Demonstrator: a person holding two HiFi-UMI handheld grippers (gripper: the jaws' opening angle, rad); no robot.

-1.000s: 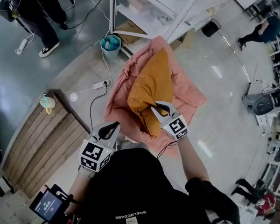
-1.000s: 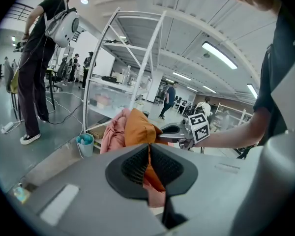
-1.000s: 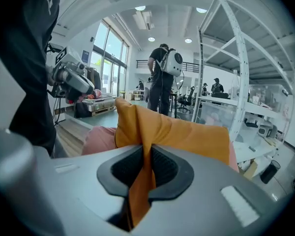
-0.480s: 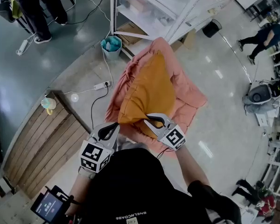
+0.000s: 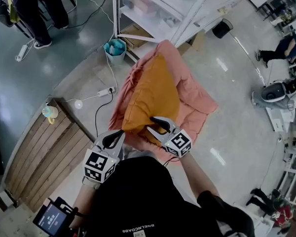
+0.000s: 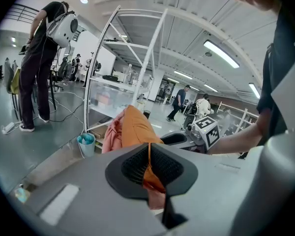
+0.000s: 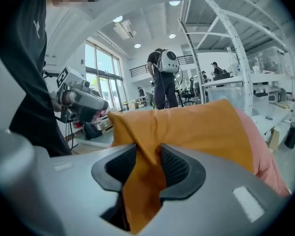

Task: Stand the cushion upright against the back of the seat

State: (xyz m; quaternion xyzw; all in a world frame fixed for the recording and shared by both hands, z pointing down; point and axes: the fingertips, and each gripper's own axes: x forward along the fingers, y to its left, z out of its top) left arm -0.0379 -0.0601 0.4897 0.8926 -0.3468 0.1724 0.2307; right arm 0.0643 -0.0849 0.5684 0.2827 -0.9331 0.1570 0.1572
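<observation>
Nearest to the person, the left gripper [image 5: 113, 138] has its jaws closed tight on the thin lower edge of the orange cushion [image 5: 153, 93]. In its own view only a narrow line of orange cloth runs between the pads, which suggests that this hand keeps the near corner low and steady. Just beside it, the right gripper [image 5: 158, 125] is at the other lower corner. Its jaws have just been opening and now stand partly apart, with a thick fold of the orange cloth between them. The fold looks loose there, not pinched, although the right gripper view does not let me be fully sure of this. I judge this hand is letting go because the cushion is already where it should be. The cushion rises from the two grippers, stands on its lower edge and leans against the raised back of the pink seat [image 5: 200, 102]; the pink padding shows around it on both sides and above its top. The task seems almost done; only the left hold remains to be released. Beyond the seat a blue bucket [image 5: 116, 47] stands on the floor at the foot of a white metal rack [image 5: 138, 9], and further away some people stand in the hall.
</observation>
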